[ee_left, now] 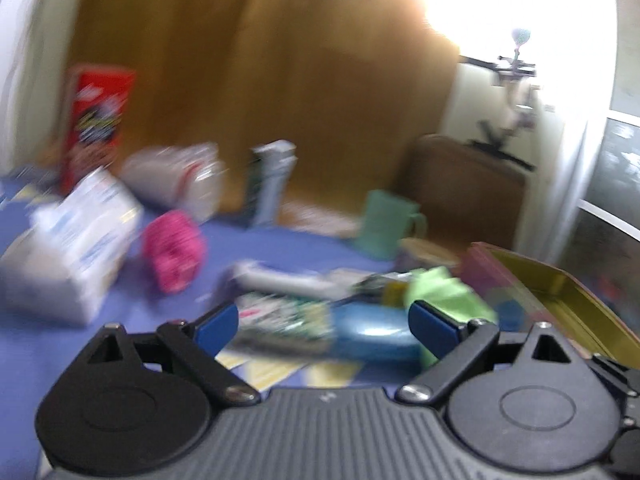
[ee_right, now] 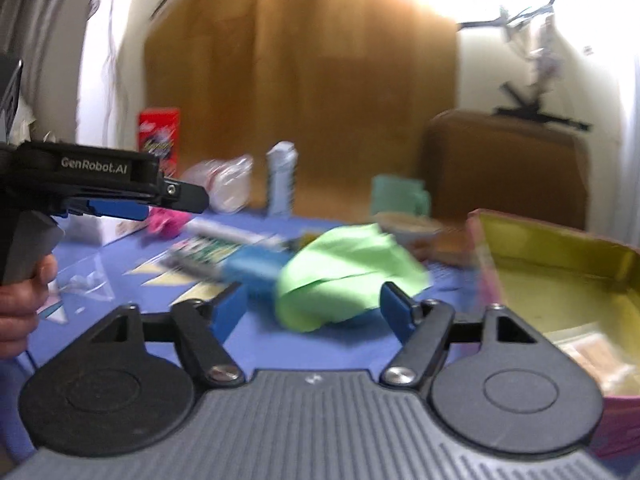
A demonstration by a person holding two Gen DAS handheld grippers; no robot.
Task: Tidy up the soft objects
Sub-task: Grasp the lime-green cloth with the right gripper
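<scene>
A light green cloth [ee_right: 344,276] lies crumpled on the blue tablecloth [ee_right: 280,344]. My right gripper [ee_right: 312,312] is open around its near edge; the left pad stands clear of it. In the blurred left wrist view the green cloth [ee_left: 444,292] sits ahead of the right finger of my open left gripper [ee_left: 326,330]. Nothing is gripped there; a blue round object [ee_left: 368,338] and a patterned packet [ee_left: 280,320] lie beyond the jaws. A pink soft thing [ee_left: 174,254] lies further left. The right wrist view shows the left gripper [ee_right: 144,209] side-on, held by a hand [ee_right: 20,304].
An open pink box with a gold inside [ee_right: 560,264] stands at the right, something beige in it. A white tissue pack [ee_left: 68,248], red carton [ee_left: 96,120], clear bag [ee_left: 176,180], pale bottle [ee_right: 282,178], teal mug [ee_left: 386,224] and brown case [ee_right: 504,168] crowd the back.
</scene>
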